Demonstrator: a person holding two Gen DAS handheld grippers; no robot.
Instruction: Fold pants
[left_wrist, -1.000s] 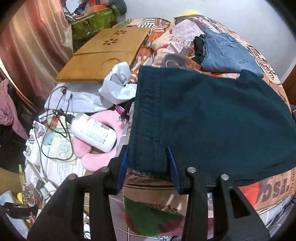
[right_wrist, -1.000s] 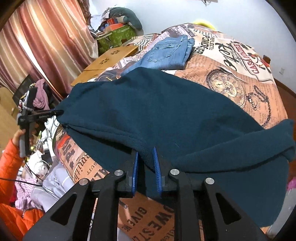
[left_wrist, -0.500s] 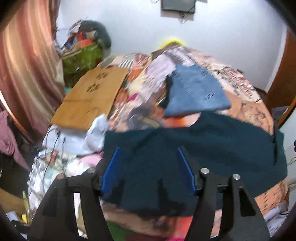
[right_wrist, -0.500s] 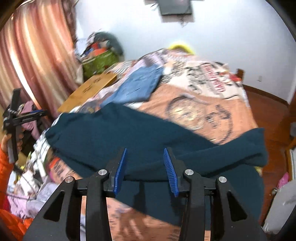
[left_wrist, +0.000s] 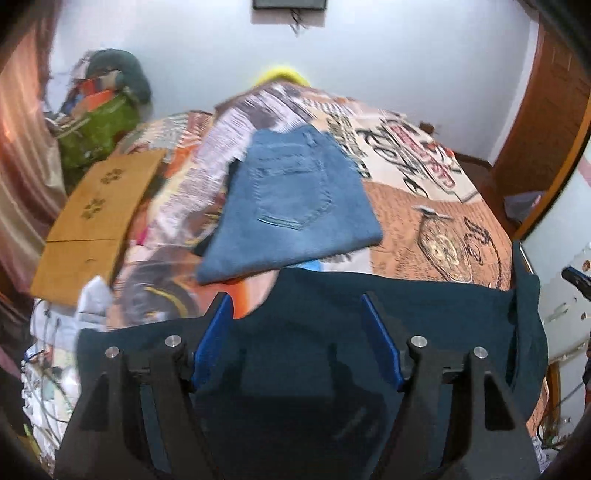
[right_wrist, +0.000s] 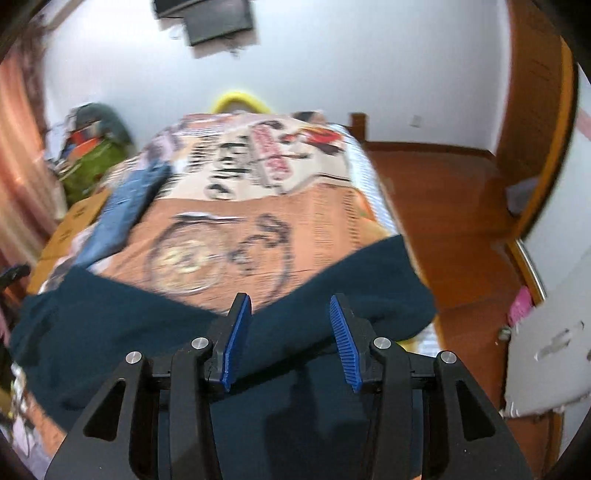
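The dark teal pants lie in a long band across the near edge of the bed, also seen in the right wrist view. My left gripper hovers over their left part. Its jaws are opening, and the blue pads stand apart from the cloth, which lies below them. My right gripper hangs open above the right part of the pants and grips nothing.
Folded blue jeans rest further back on the printed bedspread. A wooden board and a green bag with clutter sit at the left. Wooden floor and a white panel lie to the right of the bed.
Both grippers have let go of the teal pants and opened. They have drawn back and lifted, so the pants now lie spread along the bed's near edge.
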